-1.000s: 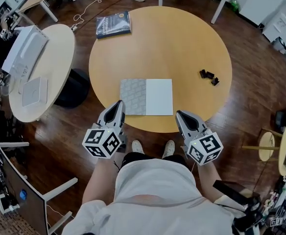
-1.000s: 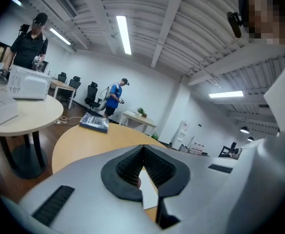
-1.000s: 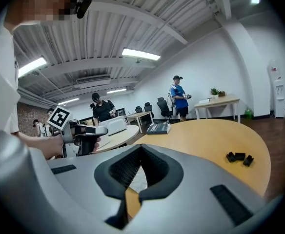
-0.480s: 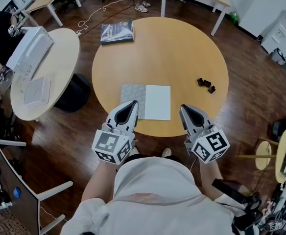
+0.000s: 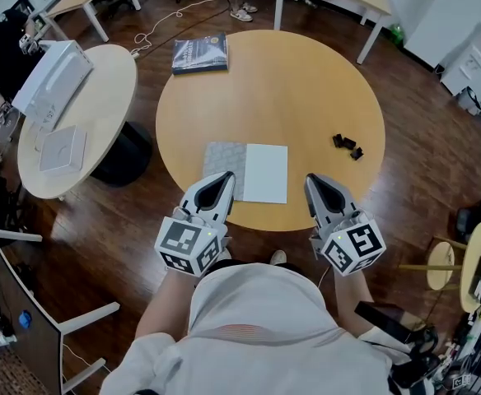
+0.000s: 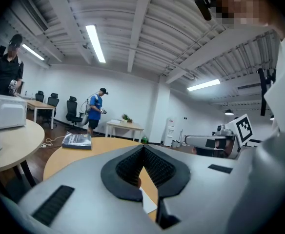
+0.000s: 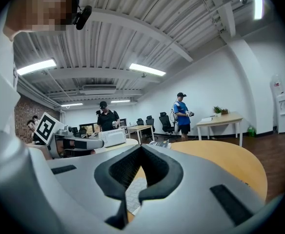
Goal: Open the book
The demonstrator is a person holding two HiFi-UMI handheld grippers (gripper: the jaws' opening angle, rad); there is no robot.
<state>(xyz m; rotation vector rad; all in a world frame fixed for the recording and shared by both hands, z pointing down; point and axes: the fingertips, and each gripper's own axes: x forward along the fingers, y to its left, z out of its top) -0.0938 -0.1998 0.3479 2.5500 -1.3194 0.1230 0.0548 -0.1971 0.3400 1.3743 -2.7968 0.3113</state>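
Observation:
A flat book (image 5: 246,171) with a grey patterned left part and a white right part lies near the front edge of the round wooden table (image 5: 290,81). My left gripper (image 5: 221,177) hovers shut at the book's near left corner, nothing held. A hand's width right of the book, my right gripper (image 5: 312,178) hangs over the table's front edge, also shut and empty. In the left gripper view the jaws (image 6: 143,147) meet, with a white corner of the book (image 6: 149,202) below. The right gripper view shows closed jaws (image 7: 141,147) above the book's grey part (image 7: 135,191).
A dark blue book (image 5: 201,53) lies at the table's far left edge, also seen as a blue book (image 6: 76,140). Small black pieces (image 5: 347,146) sit at the right. A second round table (image 5: 100,97) with white boxes (image 5: 47,76) stands left. People stand in the background.
Both grippers have come up and forward from below the table's front edge to the book's near side. Since half a second ago they have hardly moved.

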